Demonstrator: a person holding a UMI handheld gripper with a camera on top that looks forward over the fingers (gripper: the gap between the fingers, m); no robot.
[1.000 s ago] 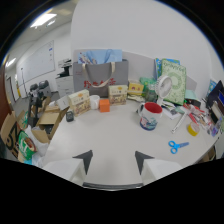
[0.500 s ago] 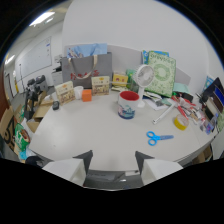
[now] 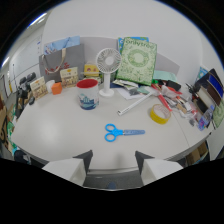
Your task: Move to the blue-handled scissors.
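The blue-handled scissors (image 3: 120,132) lie flat on the white table (image 3: 60,135), handles to the left and blades pointing right. They rest just ahead of my gripper (image 3: 114,158), roughly centred between the two fingers. The dark fingertips (image 3: 85,159) stand apart with nothing between them, so the gripper is open. A stretch of bare table separates the fingers from the scissors.
Beyond the scissors stand a red-rimmed white tub (image 3: 89,93), a small white desk fan (image 3: 107,67) and a green box (image 3: 136,61). A yellow tape roll (image 3: 159,113) and a white ruler-like strip (image 3: 134,105) lie to the right. Clutter lines the right side; small boxes and a bag line the far left.
The view has swung right and moved closer: the scissors have shifted from ahead-right of the fingers to nearly centred ahead of them and appear larger. The fingers' spacing is unchanged.
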